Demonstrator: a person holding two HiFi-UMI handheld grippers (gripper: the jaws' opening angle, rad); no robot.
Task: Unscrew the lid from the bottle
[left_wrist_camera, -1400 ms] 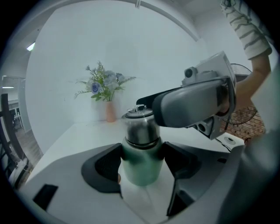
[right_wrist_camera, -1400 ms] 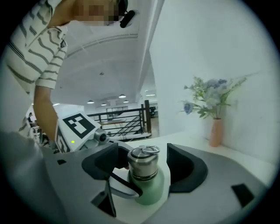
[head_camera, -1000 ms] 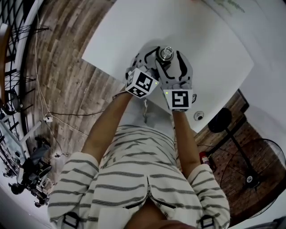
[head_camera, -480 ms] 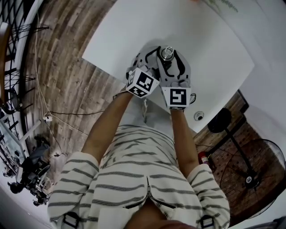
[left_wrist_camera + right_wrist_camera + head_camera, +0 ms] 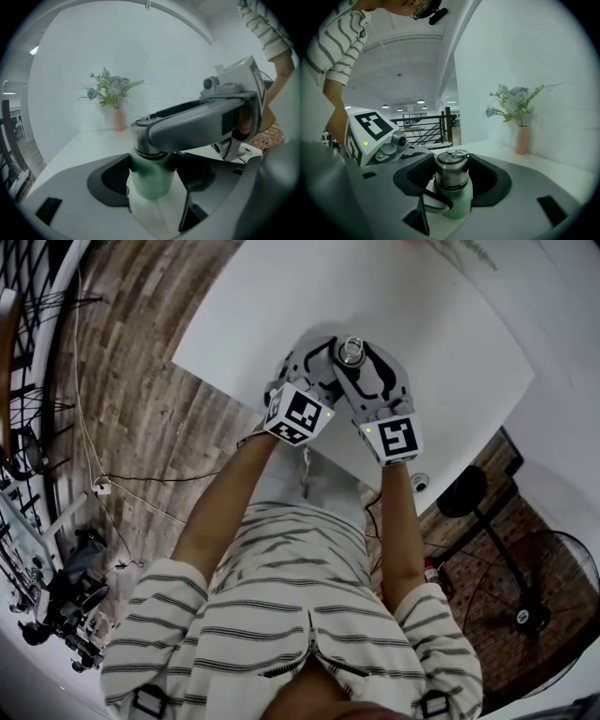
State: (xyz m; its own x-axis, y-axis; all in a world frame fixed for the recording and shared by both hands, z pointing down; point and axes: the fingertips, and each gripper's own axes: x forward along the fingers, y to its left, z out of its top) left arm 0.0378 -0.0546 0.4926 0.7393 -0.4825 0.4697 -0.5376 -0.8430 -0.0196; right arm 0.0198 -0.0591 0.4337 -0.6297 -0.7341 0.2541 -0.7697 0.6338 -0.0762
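A pale green bottle with a steel lid stands upright on the white table. My left gripper is shut on the green body, one pad on each side. Higher up, my right gripper is shut on the lid, its dark pads touching both sides of it. From above, both grippers meet at the lid, with the left gripper to the left and the right gripper coming from the lower right. A dark carry loop hangs beside the bottle's neck.
A slim vase of blue and white flowers stands at the table's far side, by the white wall. The table's near edge runs just under my hands. Wooden floor, cables and a standing fan surround the table.
My right gripper has narrowed onto the lid and swung round it, so its marker cube now sits further right. The left gripper and the bottle have stayed in place.
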